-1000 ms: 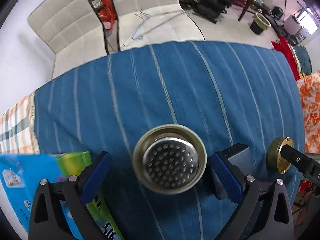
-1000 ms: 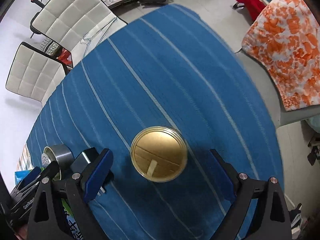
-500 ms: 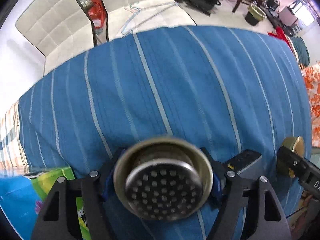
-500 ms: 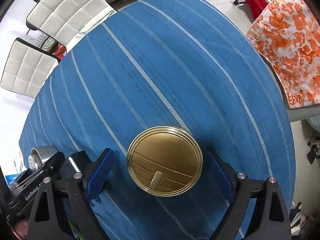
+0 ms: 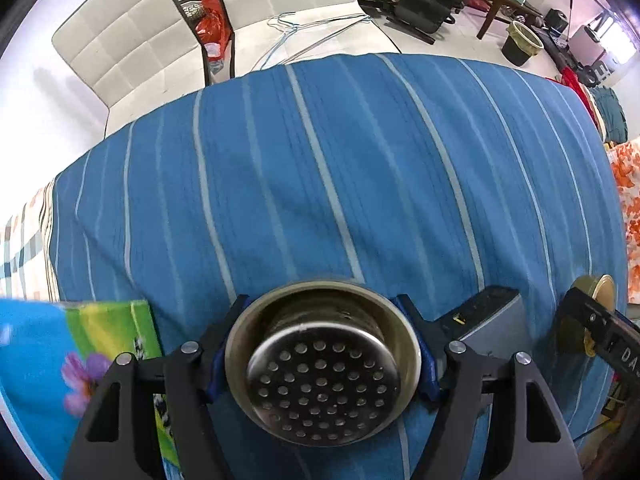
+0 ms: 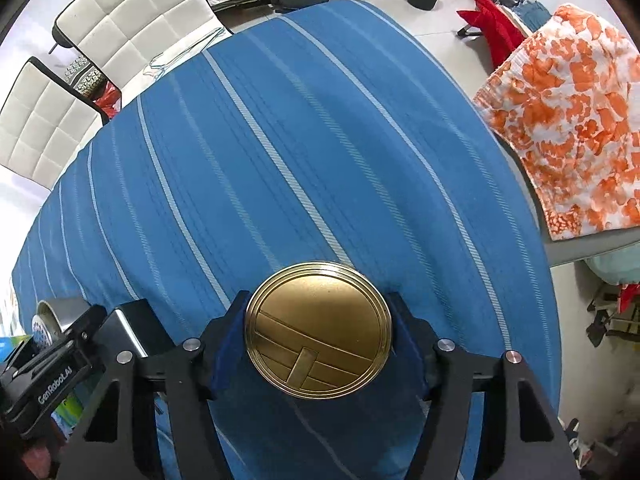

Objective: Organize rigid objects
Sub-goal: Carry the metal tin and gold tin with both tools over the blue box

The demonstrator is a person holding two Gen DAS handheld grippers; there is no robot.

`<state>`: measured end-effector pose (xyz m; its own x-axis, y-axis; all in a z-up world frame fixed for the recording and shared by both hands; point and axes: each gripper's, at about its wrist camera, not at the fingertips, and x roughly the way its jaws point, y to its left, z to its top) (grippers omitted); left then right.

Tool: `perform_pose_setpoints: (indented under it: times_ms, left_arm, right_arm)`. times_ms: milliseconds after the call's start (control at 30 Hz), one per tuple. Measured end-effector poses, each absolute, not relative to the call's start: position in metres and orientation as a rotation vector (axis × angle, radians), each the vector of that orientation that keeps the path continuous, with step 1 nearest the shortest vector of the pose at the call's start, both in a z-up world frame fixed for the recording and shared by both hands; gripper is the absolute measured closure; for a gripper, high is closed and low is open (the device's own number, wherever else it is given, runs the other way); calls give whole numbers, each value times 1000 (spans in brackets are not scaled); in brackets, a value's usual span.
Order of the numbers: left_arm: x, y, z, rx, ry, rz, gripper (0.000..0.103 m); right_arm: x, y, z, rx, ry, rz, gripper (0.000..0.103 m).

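Observation:
My left gripper (image 5: 323, 354) is shut on a steel strainer cup (image 5: 323, 376) with a perforated round face, held low over the blue striped tablecloth (image 5: 320, 168). My right gripper (image 6: 319, 338) is shut on a round gold tin (image 6: 318, 330) with a ribbed lid. In the left wrist view the gold tin (image 5: 596, 300) shows at the far right with the other gripper on it. In the right wrist view the strainer cup (image 6: 50, 316) shows at the far left.
A dark grey box (image 5: 490, 316) lies between the two held things; it also shows in the right wrist view (image 6: 130, 322). A blue-green flowered pack (image 5: 80, 356) lies at the left. White chairs (image 5: 132, 48) stand behind the table. An orange-patterned cloth (image 6: 568, 120) lies right.
Both grippers have closed: the left on the strainer cup, the right on the gold tin. Both now sit nearer their cameras.

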<state>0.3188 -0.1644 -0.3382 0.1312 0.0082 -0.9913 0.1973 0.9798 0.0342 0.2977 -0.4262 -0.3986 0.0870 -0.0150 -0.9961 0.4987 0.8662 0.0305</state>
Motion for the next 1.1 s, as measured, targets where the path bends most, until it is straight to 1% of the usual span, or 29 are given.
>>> perform_pose_setpoints:
  times_ms: [200, 400, 567, 833, 1100]
  left_arm:
    - [310, -160, -333, 152, 1428, -132, 34]
    - [295, -154, -318, 151, 1394, -140, 34]
    - [278, -146, -291, 138, 1332, -157, 34]
    - [248, -123, -233, 129, 1229, -195, 34]
    - [221, -72, -186, 110, 1175, -175, 34]
  right_arm:
    - [293, -427, -396, 416, 1436, -400, 35]
    - [292, -413, -377, 375, 1405, -369, 35]
    - [285, -396, -354, 351, 1372, -329, 35]
    - [264, -362, -305, 334, 1311, -263, 35]
    - [239, -311, -250, 305, 1256, -174, 35]
